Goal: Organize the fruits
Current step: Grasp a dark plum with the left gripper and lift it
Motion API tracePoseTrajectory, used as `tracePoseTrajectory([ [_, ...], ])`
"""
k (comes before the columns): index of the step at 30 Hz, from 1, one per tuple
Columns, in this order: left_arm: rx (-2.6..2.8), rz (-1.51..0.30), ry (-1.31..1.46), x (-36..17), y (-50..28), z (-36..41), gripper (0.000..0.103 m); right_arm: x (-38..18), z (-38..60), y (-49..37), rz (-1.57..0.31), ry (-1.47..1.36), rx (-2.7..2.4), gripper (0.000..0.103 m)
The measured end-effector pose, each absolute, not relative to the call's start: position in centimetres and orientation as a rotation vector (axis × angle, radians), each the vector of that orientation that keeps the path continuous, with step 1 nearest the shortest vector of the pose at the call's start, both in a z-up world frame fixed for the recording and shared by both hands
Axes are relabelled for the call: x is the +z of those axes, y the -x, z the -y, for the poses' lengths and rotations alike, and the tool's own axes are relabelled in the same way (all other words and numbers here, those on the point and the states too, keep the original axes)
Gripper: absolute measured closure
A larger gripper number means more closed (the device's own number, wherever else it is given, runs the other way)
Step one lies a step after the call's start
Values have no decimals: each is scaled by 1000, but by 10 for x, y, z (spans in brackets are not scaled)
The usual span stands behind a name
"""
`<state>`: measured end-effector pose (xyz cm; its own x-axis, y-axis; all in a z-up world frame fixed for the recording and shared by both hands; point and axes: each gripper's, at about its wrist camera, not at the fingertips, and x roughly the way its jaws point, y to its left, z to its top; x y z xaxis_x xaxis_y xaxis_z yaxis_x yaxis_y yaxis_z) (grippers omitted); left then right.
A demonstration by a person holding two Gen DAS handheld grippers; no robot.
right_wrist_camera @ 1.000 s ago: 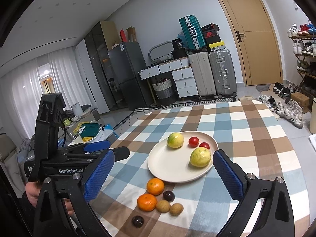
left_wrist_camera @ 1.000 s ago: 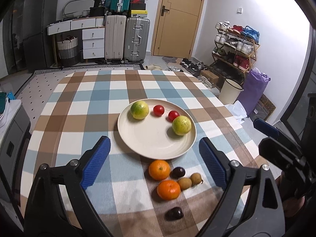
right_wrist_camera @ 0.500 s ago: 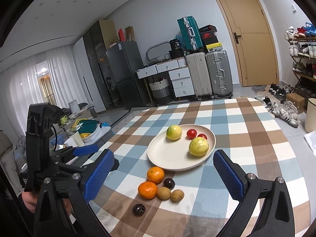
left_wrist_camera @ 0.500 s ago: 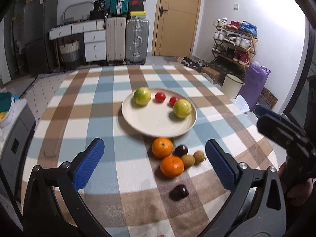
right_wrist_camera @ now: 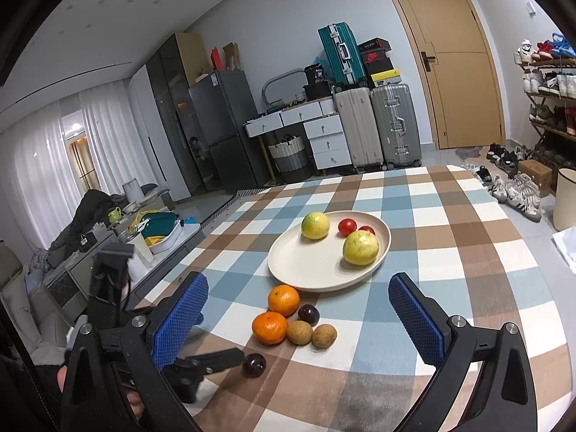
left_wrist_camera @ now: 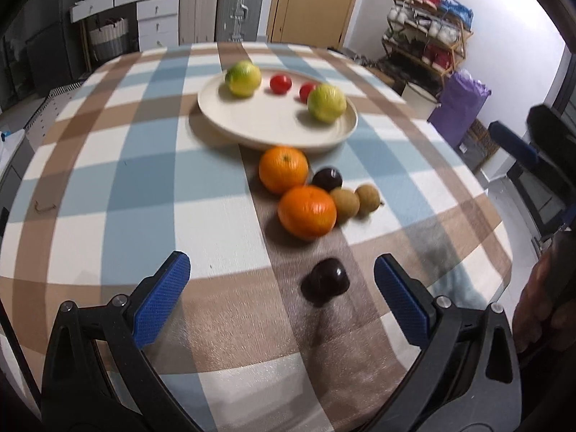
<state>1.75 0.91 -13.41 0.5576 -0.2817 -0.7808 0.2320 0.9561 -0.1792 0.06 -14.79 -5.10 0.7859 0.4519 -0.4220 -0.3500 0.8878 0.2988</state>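
Note:
A cream plate (left_wrist_camera: 270, 117) holds two yellow-green citrus fruits (left_wrist_camera: 243, 77) and two small red tomatoes (left_wrist_camera: 280, 83). In front of it lie two oranges (left_wrist_camera: 306, 211), a dark plum (left_wrist_camera: 327, 179) and two brown fruits (left_wrist_camera: 345, 199). A second dark plum (left_wrist_camera: 325, 280) lies alone, nearer. My left gripper (left_wrist_camera: 280, 275) is open and tilted down over this plum, which sits between the fingertips, closer to the right one, untouched. In the right wrist view, my right gripper (right_wrist_camera: 297, 288) is open and empty above the oranges (right_wrist_camera: 283, 299), and the left gripper's finger (right_wrist_camera: 207, 358) lies beside the lone plum (right_wrist_camera: 254, 364).
The round table has a checked cloth (right_wrist_camera: 450, 237) in blue, brown and white. A hand (left_wrist_camera: 540, 295) holds the right gripper at the table's right edge. Suitcases (right_wrist_camera: 374, 126), drawers and a shoe rack (left_wrist_camera: 428, 43) stand beyond the table.
My left gripper has dropped and tilted towards the table, and its jaws have widened a little. The lone dark plum now lies between its fingertips. The right gripper's view has barely shifted.

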Motion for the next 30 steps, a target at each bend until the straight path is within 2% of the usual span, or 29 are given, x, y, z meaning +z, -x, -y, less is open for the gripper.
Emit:
tracePoseTrajectory([
  [8,-323,-972,62,-153,-23,-4,6,-63,149,-1,-551,-219,431,1],
  [11,-337,-975,54,-154,-23,-2,12,-66,148,-1,-562,-218,432,1],
  [14,-365,-970,53,-152,-22,1,22,-68,149,-1,-568,-219,433,1],
  [17,-389,-965,49,-151,-21,3,43,-69,149,-1,-569,-220,431,1],
  [19,-428,-961,59,-150,-20,5,67,-70,149,-1,-572,-224,431,1],
  [21,-483,-955,58,-148,-17,10,80,-70,149,0,-573,-223,431,1],
  [30,-524,-928,112,-136,-9,4,80,-77,152,-4,-606,-241,439,1],
])
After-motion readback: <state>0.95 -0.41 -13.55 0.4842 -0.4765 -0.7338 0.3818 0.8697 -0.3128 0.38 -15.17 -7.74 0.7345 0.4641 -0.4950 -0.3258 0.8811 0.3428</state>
